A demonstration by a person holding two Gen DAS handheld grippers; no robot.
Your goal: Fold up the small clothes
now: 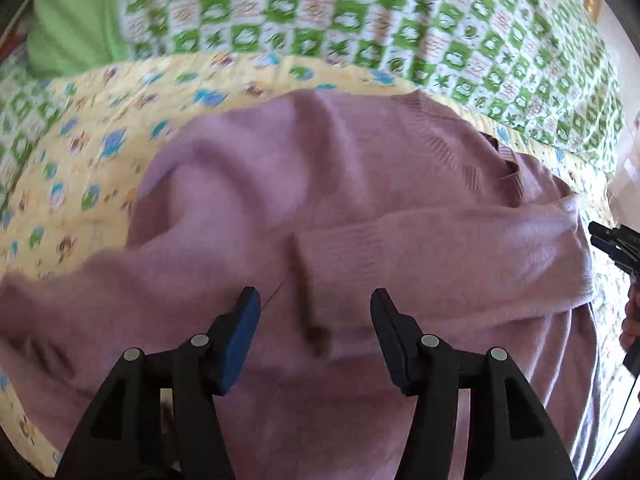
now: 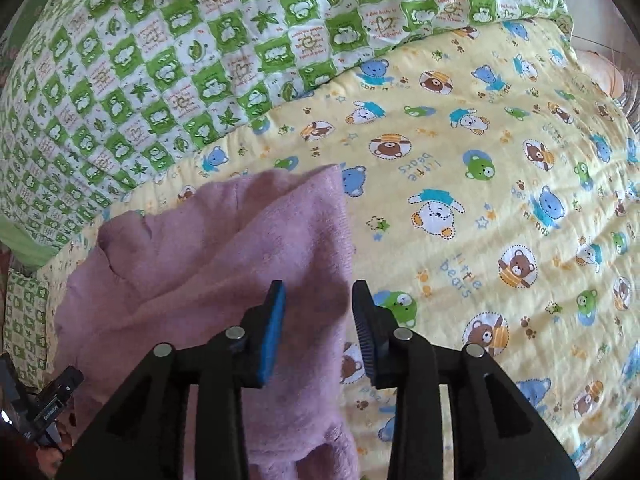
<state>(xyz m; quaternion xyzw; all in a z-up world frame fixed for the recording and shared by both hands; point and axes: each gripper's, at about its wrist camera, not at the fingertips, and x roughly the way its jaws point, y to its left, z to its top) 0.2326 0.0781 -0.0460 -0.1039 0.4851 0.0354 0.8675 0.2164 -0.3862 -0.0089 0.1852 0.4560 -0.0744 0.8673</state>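
The sweater [image 1: 320, 200] was plain mauve-pink. Beneath it, the blanket [image 2: 480, 160] was pale yellow with cartoon bears; beyond the sweater, the quilt [image 2: 160, 60] was green-and-white checked with leaves.

Black hand-held gripper [image 1: 314, 300], blue, seemingly foam pads [image 1: 240, 344].

A yellow quilt printed with little bears [image 2: 480, 208] covers the near part of the bed, a green-and-white checked quilt [image 2: 168, 64] overlaps its far edge, and a plain green pillow [image 1: 72, 28] lies at the far left.
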